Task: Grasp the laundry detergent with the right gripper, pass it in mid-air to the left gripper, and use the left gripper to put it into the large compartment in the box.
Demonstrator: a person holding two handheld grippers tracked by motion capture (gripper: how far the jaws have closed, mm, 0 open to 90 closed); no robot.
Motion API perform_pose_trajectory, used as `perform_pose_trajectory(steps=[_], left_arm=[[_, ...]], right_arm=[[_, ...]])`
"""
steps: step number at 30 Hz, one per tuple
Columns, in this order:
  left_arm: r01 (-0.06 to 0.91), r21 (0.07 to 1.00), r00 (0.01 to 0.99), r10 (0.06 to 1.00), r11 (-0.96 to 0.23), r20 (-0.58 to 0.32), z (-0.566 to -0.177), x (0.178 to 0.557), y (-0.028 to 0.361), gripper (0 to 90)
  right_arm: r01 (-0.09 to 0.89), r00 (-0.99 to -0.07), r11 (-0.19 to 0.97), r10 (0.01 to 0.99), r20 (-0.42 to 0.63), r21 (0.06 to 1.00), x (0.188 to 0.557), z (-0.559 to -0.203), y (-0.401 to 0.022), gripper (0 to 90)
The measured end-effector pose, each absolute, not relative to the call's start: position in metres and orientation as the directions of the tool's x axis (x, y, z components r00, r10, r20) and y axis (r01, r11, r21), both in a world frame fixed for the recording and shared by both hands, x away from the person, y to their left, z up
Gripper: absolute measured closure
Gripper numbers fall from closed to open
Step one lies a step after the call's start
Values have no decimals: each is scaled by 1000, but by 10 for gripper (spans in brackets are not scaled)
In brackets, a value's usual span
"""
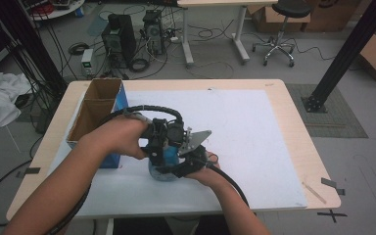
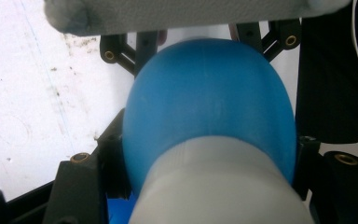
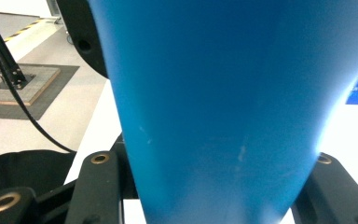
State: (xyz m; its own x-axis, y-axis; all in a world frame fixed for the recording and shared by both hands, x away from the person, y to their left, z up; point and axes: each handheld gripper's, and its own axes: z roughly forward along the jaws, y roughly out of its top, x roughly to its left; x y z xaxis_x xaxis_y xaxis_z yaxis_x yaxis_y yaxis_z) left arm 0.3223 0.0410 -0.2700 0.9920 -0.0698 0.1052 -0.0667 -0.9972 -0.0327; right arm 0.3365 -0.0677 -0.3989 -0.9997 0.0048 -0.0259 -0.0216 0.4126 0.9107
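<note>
Upright, blue bottle (image 1: 162,171), white cap topmost.

The bottle (image 2: 205,107) looks like smooth, matt blue plastic, with a paler, matt white cap (image 2: 223,186) of the same stuff. Just left of the bottle, the box (image 1: 98,110) is raw brown cardboard inside and glossy blue print outside. Under the bottle lies a matt white sheet (image 1: 254,132), scuffed and speckled, on a pale wood-look table (image 1: 301,142). The gripper (image 1: 169,147) frames are matt black plastic with brass inserts.
</note>
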Motion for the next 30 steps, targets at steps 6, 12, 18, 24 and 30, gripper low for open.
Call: perform_pose_trajectory(steps=[6, 12, 18, 24, 30], left_arm=[[-75, -55, 990, -81, -996, 114, -268, 321, 39, 373], [-71, -69, 990, -79, -995, 119, -262, 322, 37, 377], [-57, -66, 991, -65, -996, 118, -255, 325, 35, 379], [-39, -68, 993, -46, -997, 108, -252, 327, 35, 379], [-13, -65, 995, -19, -998, 98, -246, 333, 38, 379]], right_arm=[[-64, -998, 389, -1, -69, 919, 338, -398, -66, 465], [-75, -996, 386, 11, -86, 920, 339, -394, -68, 447], [-33, -998, 396, 44, -54, 918, 338, -388, -73, 394], [-3, -998, 426, 62, -32, 905, 341, -379, -83, 290], [6, -997, 452, 74, -31, 892, 345, -368, -96, 218]])
